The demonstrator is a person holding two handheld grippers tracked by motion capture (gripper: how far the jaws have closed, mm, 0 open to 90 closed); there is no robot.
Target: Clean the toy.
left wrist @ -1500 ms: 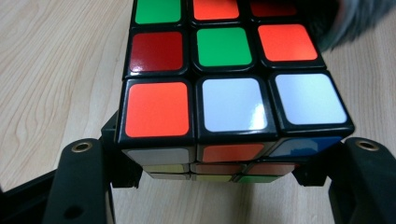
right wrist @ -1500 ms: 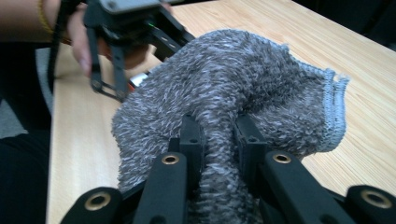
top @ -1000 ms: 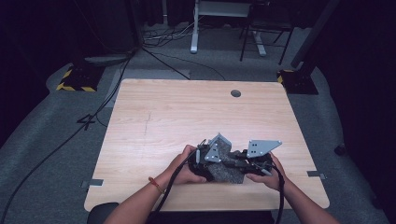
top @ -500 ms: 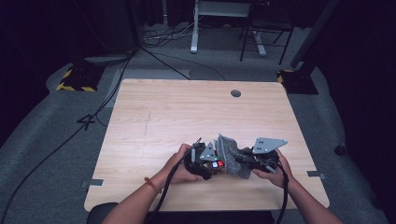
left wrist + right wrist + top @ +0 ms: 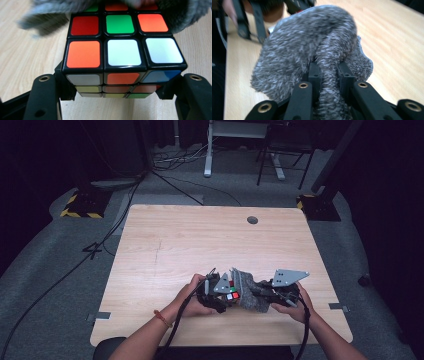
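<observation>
Since the frame 1 second ago, both hands and the bundle between them sit slightly farther right along the near edge, and the grey cloth has risen over the cube's top.

That scrambled 3-by-3 puzzle cube with black edges and coloured stickers (image 5: 123, 53) sits near the front edge of the table, a little right of centre, and shows in the high view as a small block with white, red and green squares (image 5: 231, 293). In the left gripper view its near face reads orange, white, white along the row closest to the camera, with red, green and orange behind.

A fuzzy grey cloth (image 5: 312, 50) drapes over the far part of the cube, and in the high view it lies bunched against the cube's right side (image 5: 248, 292).

Clamping the cube from both sides is the left gripper (image 5: 120, 92), its 2 black jaws pressed against the lower layers. Close beside it, the right gripper (image 5: 329, 75) has its jaws drawn in tight on a fold of the cloth, which bulges above them.

Everything rests over a light wooden table (image 5: 200, 240) with a round cable hole (image 5: 252, 220) near its far edge. Grey carpet and black cables surround it.
</observation>
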